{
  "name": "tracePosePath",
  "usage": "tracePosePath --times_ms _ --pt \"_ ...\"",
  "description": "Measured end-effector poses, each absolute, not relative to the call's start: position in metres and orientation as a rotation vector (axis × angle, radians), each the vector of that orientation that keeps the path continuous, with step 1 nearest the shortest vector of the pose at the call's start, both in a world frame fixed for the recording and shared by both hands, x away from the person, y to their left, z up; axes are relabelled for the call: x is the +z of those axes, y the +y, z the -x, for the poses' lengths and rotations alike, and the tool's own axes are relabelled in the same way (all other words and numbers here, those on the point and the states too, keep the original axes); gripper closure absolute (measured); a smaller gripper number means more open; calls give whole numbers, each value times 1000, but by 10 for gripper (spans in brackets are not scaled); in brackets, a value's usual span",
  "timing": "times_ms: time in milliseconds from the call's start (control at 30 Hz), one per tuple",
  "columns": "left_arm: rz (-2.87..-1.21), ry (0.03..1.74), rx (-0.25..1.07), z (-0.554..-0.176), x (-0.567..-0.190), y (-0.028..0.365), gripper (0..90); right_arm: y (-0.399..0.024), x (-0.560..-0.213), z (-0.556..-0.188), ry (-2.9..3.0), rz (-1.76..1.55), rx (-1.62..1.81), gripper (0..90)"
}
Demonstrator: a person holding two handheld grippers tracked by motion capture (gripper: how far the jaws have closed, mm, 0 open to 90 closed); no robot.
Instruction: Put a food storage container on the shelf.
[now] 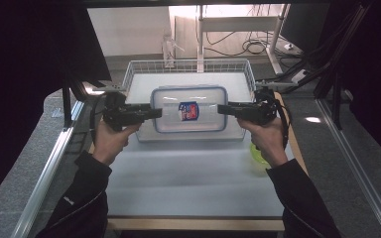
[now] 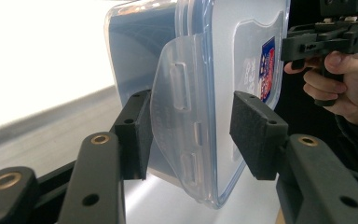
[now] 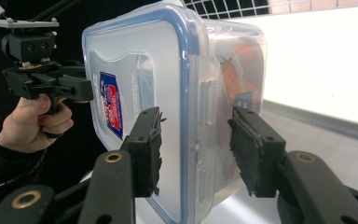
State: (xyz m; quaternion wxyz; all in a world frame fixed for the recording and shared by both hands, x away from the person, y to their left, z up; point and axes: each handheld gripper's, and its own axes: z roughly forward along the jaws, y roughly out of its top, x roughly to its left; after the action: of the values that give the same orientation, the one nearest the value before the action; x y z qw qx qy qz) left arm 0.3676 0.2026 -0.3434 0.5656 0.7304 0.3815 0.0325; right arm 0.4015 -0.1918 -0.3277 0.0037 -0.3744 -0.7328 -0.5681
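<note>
A clear plastic container [image 1: 189, 109] with a blue-rimmed lid and a red-and-blue label is held between both grippers above the white table [image 1: 188, 178]. My left gripper [image 1: 154, 113] is shut on its left end. In the left gripper view the pads [image 2: 256, 135] clamp that end of the container [image 2: 214, 70], with the side latch flap [image 2: 177, 116] flared outward between the jaws. My right gripper [image 1: 225, 109] is shut on the right end. Its pads [image 3: 251, 154] press the lid and base of the container [image 3: 140, 70]. Something orange shows inside.
A white wire basket [image 1: 134, 74] stands behind the container at the table's far side. A yellow-green object [image 1: 258, 156] lies under the person's right wrist. Metal rails [image 1: 49, 168] run along both sides of the table. Cables and a desk frame [image 1: 238, 25] are beyond.
</note>
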Motion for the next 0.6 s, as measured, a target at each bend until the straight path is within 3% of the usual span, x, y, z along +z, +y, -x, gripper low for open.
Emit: tracePosePath --times_ms 600 --pt "-1692 885 65 -418 -305 207 508 -188 -290 -443 -2275 1220 -1814 531"
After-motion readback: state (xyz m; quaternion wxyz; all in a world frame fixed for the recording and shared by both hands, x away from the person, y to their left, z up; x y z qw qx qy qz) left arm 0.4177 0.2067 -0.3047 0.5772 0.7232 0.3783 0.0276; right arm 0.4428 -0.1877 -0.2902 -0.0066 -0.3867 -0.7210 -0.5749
